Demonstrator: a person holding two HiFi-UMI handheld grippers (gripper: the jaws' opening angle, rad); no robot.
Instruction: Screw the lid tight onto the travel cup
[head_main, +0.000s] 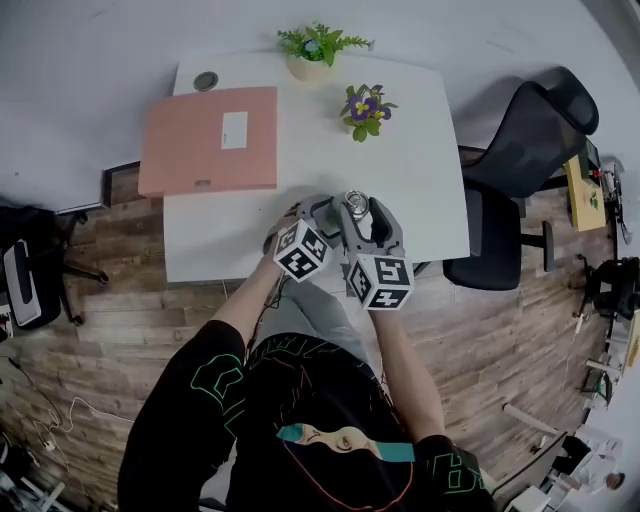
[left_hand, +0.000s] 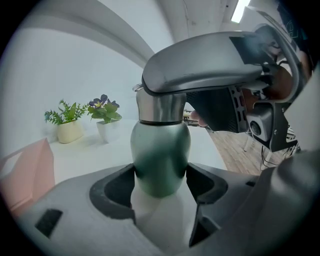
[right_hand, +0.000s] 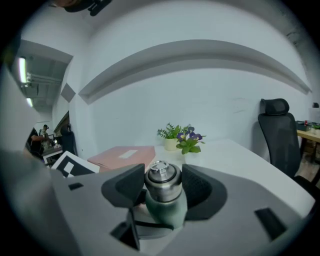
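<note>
Closest to the lens, the left gripper has its two dark pads pressed against opposite sides of the travel cup, clasping the green body low down. The cup stands upright, with a steel band showing at its neck. Directly on top of it sits the right gripper, whose jaws are closed around the steel lid; the lid carries a small ring on its crown and sits on the cup's mouth, though how far it is screwed down cannot be told. From the head view both grippers meet over the near edge of the white table, the marker cubes turned toward the person, and the cup is between them just in front of the person's body. Farther back on the table lies a pink folder at the left, with a small dark disc beyond its far corner. A purple-flowered pot plant stands behind the cup, and a green pot plant is at the far edge. A black office chair stands on the wooden floor to the right of the table.
</note>
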